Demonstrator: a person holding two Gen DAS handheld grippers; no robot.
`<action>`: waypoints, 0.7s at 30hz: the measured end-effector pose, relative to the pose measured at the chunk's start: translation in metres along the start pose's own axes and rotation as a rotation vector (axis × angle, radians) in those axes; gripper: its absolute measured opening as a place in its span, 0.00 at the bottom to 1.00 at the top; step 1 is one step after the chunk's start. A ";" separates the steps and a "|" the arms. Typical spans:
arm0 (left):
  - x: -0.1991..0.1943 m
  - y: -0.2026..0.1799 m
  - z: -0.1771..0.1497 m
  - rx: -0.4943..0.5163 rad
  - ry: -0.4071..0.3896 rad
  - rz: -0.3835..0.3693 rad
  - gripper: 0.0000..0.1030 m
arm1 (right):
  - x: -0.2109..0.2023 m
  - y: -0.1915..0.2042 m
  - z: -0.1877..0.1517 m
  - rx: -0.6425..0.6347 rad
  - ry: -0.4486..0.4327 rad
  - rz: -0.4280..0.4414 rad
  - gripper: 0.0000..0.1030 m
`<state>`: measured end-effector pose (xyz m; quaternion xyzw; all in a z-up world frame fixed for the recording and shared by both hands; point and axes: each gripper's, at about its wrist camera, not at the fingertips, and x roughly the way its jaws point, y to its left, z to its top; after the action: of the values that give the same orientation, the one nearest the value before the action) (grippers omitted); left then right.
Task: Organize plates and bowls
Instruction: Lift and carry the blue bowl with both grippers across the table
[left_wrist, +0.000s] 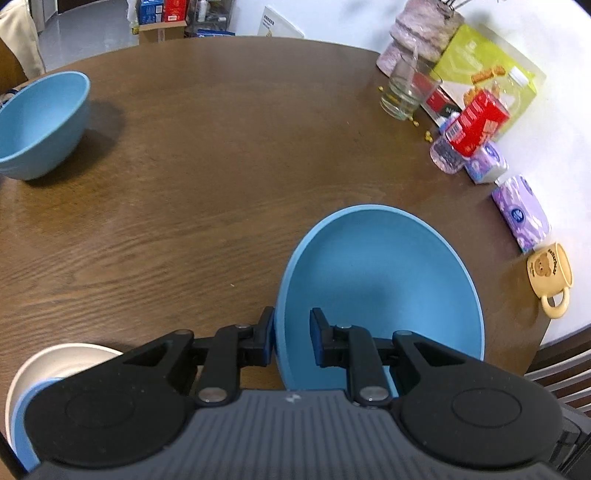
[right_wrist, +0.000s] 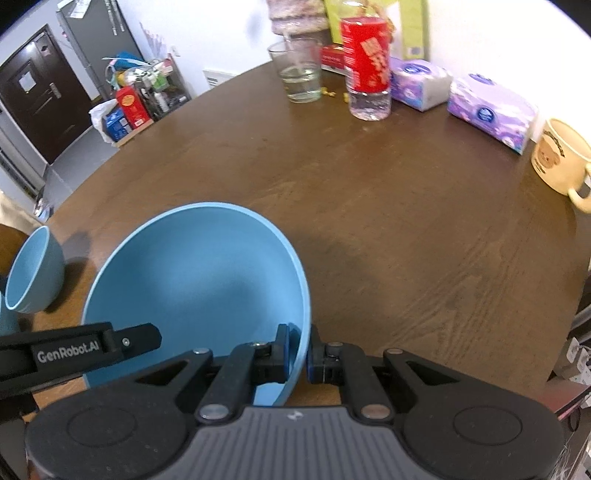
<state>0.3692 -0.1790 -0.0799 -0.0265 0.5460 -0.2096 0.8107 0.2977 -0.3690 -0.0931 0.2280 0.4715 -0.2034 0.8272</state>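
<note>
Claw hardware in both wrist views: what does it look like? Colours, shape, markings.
Both match: left claw and right claw have black linkage arms with silver pivot pins, blue pads on the fingers, round black side housings and a ribbed grey body. The right view shows white "GenRobot.AI" lettering on the left unit. No cables or sleeves visible.

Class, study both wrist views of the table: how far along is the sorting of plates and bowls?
Done: little that shows; a white dish sits at the near edge. In hand: the left gripper and right gripper each pinch opposite rims of the big blue bowl. Left: placing it, and the other blue bowl stands apart on the table.
</note>
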 end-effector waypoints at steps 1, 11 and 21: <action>0.003 -0.003 -0.001 0.001 0.004 -0.001 0.20 | 0.002 -0.003 0.000 0.003 0.003 -0.004 0.08; 0.027 -0.019 -0.009 0.020 0.042 -0.010 0.20 | 0.017 -0.028 -0.002 0.019 0.030 -0.029 0.08; 0.039 -0.026 -0.012 0.044 0.055 -0.011 0.20 | 0.027 -0.044 0.000 0.009 0.021 -0.041 0.08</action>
<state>0.3623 -0.2147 -0.1119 -0.0057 0.5633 -0.2269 0.7945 0.2867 -0.4078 -0.1250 0.2243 0.4838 -0.2202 0.8168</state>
